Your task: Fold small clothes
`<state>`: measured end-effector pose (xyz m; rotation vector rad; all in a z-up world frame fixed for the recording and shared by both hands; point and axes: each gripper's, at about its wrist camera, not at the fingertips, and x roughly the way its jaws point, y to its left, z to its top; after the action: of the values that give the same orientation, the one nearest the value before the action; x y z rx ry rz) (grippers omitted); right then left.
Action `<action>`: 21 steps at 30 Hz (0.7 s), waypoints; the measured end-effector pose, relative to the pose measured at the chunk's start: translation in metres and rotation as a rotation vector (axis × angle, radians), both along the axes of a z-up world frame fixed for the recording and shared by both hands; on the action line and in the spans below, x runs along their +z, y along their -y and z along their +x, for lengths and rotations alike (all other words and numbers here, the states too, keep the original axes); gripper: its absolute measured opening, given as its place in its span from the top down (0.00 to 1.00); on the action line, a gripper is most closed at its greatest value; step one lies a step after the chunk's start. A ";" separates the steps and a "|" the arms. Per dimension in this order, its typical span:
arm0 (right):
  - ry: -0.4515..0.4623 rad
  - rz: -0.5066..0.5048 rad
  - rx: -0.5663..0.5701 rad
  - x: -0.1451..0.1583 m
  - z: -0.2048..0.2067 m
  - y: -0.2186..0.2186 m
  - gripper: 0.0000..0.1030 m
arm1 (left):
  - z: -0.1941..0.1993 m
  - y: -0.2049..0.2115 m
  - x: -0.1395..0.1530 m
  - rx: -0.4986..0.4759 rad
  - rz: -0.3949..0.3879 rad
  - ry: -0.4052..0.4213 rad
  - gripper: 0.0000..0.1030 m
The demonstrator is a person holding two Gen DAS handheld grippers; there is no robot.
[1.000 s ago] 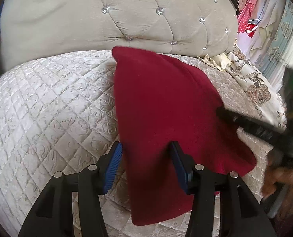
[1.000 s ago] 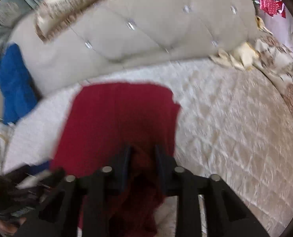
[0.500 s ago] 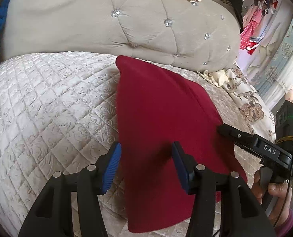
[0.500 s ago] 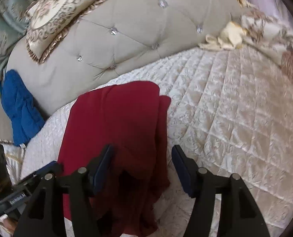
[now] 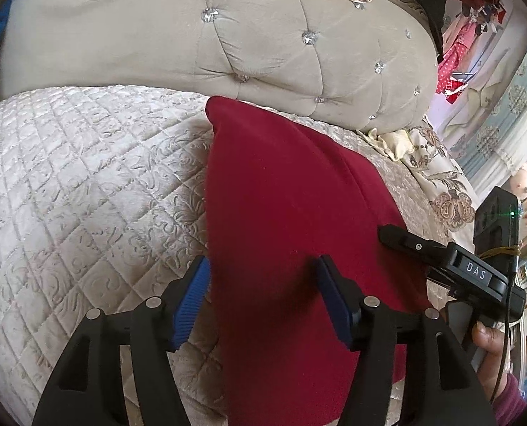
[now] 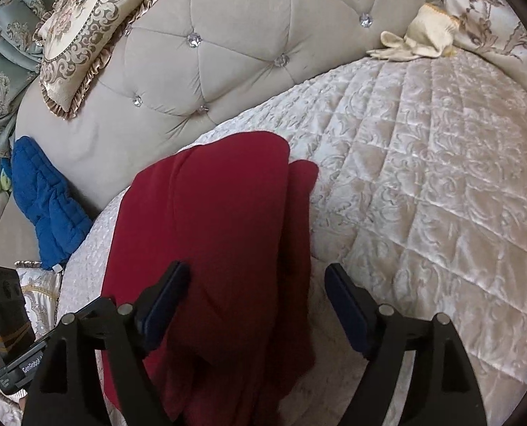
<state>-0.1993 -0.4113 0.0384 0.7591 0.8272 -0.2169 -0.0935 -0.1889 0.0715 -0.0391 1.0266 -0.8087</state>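
The red garment (image 5: 284, 234) lies on the quilted bedspread (image 5: 86, 191) as a long doubled-over strip, so at least one lengthwise fold looks done; in the right wrist view a second layer peeks out along its right edge (image 6: 300, 191), a narrow step under the top panel. What seems left is the cross fold, bringing one end over the other to make a compact packet, and perhaps a bit of squaring up. Both tools have just been letting go: the left gripper (image 5: 263, 301) has its jaws parted to a middling gap and has just been opening, with the cloth's near-left edge running up between the blue pads, which do not pinch it. The right gripper (image 6: 256, 305) has just swung wide apart, its left finger over the red cloth and its right finger out over bare quilt, so the garment's right edge sits loose between them. In the left wrist view the right tool (image 5: 451, 266) reaches in from the right, tip resting at or just above the cloth's far side; hard to say which through the fisheye. The tufted headboard (image 6: 249, 53) stands just beyond the garment's far end.
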 end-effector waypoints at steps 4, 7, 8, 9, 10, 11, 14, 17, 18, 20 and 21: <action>0.040 0.036 0.030 -0.008 0.005 0.004 0.15 | 0.003 0.005 -0.004 -0.020 0.005 0.001 0.53; 0.068 0.040 0.065 -0.011 0.011 0.003 0.13 | 0.010 0.008 -0.015 -0.030 -0.004 -0.056 0.47; 0.071 0.039 0.074 -0.011 0.014 0.003 0.13 | 0.013 0.009 -0.020 -0.026 -0.009 -0.081 0.45; 0.073 0.029 0.087 -0.012 0.016 0.000 0.13 | 0.016 0.009 -0.025 -0.019 -0.019 -0.110 0.42; 0.076 0.018 0.103 -0.012 0.018 -0.002 0.13 | 0.017 0.008 -0.028 -0.014 -0.033 -0.134 0.42; 0.076 0.004 0.116 -0.012 0.020 -0.006 0.19 | 0.019 0.007 -0.030 -0.013 -0.052 -0.161 0.42; 0.084 -0.010 0.127 -0.003 0.017 -0.012 0.43 | 0.017 0.005 -0.029 -0.022 -0.077 -0.175 0.55; 0.118 0.015 0.144 0.020 0.009 -0.020 0.55 | 0.007 0.000 -0.015 -0.048 -0.098 -0.144 0.68; 0.126 0.017 0.152 0.028 0.006 -0.024 0.55 | 0.004 -0.005 -0.010 -0.056 -0.107 -0.146 0.70; 0.138 0.015 0.191 0.049 -0.001 -0.038 0.55 | -0.007 -0.020 0.002 -0.056 -0.118 -0.158 0.70; 0.134 0.013 0.211 0.056 -0.006 -0.047 0.55 | -0.014 -0.028 0.006 -0.056 -0.114 -0.161 0.70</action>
<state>-0.2052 -0.3645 0.0947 0.6854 0.7753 0.0279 -0.1071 -0.1607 0.0779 -0.1752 1.1360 -0.9260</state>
